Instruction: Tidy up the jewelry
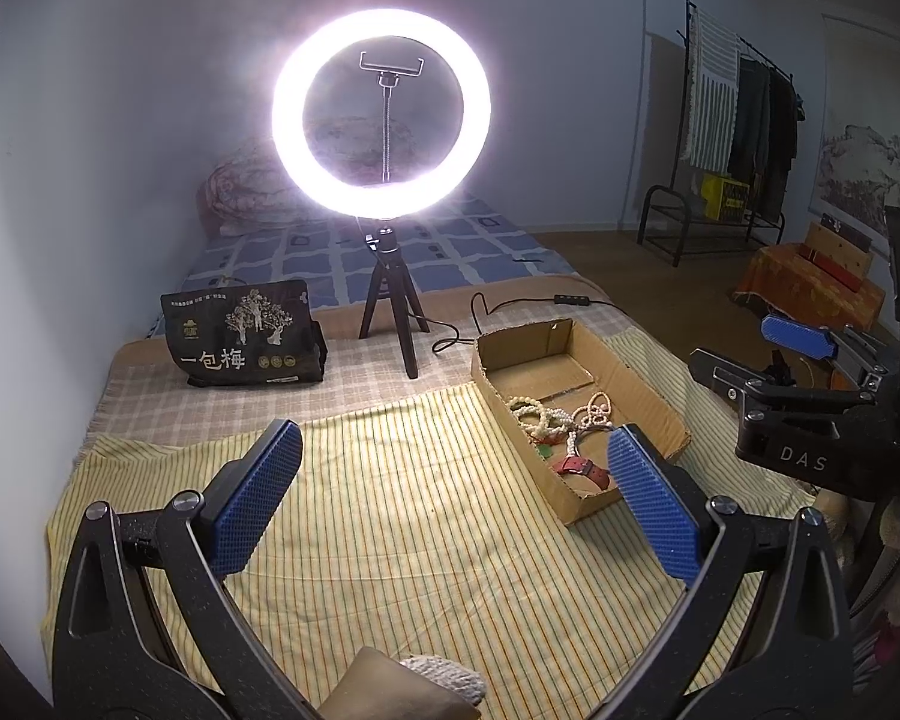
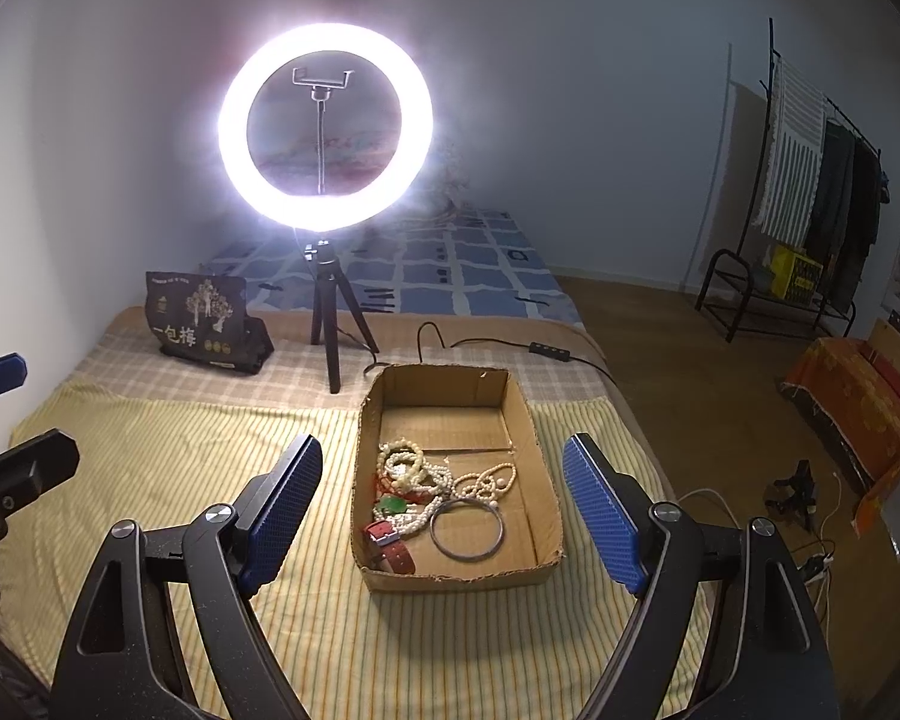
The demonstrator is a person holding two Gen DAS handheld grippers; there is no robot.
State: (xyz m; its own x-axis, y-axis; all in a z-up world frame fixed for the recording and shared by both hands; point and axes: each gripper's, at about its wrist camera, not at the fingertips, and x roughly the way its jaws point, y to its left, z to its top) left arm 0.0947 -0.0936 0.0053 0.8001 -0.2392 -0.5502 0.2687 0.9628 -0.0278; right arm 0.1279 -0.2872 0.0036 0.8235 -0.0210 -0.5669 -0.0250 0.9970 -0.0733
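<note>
An open cardboard box (image 2: 450, 579) sits on a yellow striped cloth (image 2: 180, 462) on the bed. Inside lie tangled pearl strands (image 2: 414, 474), a silver bangle (image 2: 467, 531), a red watch strap (image 2: 390, 546) and a green pendant (image 2: 393, 505). My right gripper (image 2: 441, 441) hovers open just in front of the box, which shows between its blue pads (image 2: 600, 516) untouched. My left gripper (image 1: 456, 427) is open over bare cloth, left of the box (image 1: 630, 384), holding nothing. The right gripper (image 1: 732, 342) also shows beyond the box in the left wrist view.
A lit ring light (image 1: 384, 114) on a small tripod stands behind the box, its cable (image 1: 570, 300) trailing right. A black snack bag (image 1: 240, 336) leans at the back left. The bed's right edge drops to a wooden floor with a clothes rack (image 2: 810, 210).
</note>
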